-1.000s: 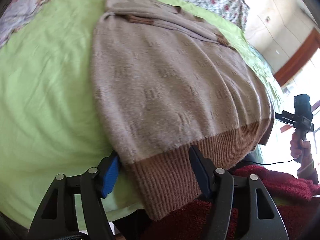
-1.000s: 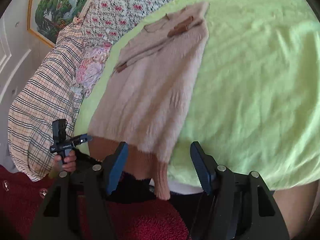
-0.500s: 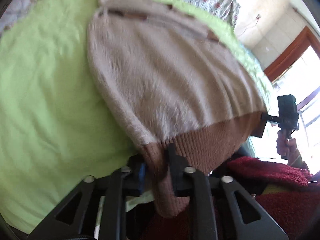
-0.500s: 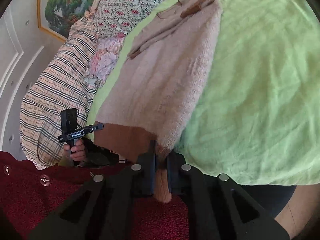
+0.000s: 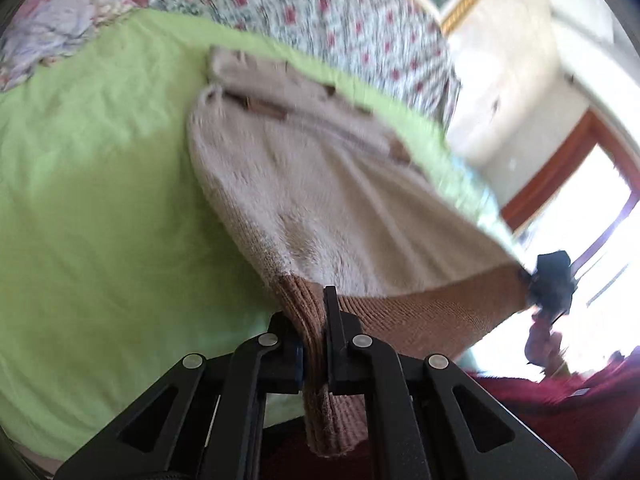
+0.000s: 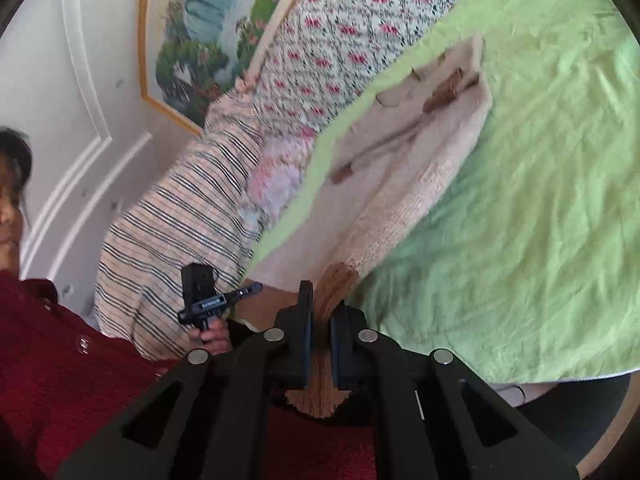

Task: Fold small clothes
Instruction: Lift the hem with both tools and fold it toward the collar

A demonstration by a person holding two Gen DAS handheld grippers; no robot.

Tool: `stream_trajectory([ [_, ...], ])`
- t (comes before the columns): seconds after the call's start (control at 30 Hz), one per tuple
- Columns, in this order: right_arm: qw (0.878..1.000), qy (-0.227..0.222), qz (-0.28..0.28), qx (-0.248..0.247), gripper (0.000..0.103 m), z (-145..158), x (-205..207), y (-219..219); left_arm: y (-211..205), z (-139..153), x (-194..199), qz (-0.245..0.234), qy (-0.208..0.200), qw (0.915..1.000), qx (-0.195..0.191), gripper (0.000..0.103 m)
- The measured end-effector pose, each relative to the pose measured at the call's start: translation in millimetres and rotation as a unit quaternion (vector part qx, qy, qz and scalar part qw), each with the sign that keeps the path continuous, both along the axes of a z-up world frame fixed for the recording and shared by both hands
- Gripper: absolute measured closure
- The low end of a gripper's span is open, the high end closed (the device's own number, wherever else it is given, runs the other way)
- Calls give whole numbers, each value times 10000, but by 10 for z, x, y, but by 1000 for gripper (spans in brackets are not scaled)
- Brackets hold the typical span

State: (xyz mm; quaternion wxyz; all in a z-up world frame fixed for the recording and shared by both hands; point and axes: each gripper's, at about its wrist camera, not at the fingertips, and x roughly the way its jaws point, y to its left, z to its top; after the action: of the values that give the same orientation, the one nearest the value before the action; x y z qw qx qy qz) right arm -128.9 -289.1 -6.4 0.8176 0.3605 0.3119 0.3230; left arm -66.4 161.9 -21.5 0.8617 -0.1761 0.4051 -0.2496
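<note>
A beige knitted sweater [image 5: 320, 192] with a brown ribbed hem [image 5: 420, 316] lies on a green sheet [image 5: 100, 208], its sleeves folded across the far end. My left gripper [image 5: 314, 316] is shut on the hem's left corner and holds it lifted off the bed. My right gripper [image 6: 322, 312] is shut on the hem's other corner [image 6: 336, 284]. The sweater [image 6: 400, 176] stretches away from it over the green sheet [image 6: 540, 200]. The hem hangs taut between the two grippers.
Floral bedding [image 5: 320, 8] and a striped pillow [image 6: 180, 240] lie at the head of the bed. A framed painting [image 6: 208, 32] hangs on the wall. The person's red garment [image 6: 60, 360] is close below. A window [image 5: 592, 248] is at the right.
Both grippers closed on the hem corners, then lifted the hem up off the bed edge; the near half of the sweater now rises off the sheet.
</note>
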Motion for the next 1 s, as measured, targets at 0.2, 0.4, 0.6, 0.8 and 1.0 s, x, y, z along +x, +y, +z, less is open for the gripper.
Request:
stream_trajectory([
  [0.2,9995,-278,39,173,95,187,359,11,8,300,179,123,-390,9991,-99,98],
  [0.4,9956,-751,-493,274,95,617,1023,-212,-62,860,807,288,-1200,9922,-154,98],
  [0.6,9908,-634,-1194,42,95,935,1991,-562,-226,1291,1840,500,-1510,9872,81,98],
  [0.8,9863,63,-1595,-412,95,721,3059,-715,-329,1120,3006,799,-1022,9906,427,98],
  [1.0,9778,929,-1740,-700,95,159,3762,-843,-222,554,3839,1053,-223,9928,531,98],
])
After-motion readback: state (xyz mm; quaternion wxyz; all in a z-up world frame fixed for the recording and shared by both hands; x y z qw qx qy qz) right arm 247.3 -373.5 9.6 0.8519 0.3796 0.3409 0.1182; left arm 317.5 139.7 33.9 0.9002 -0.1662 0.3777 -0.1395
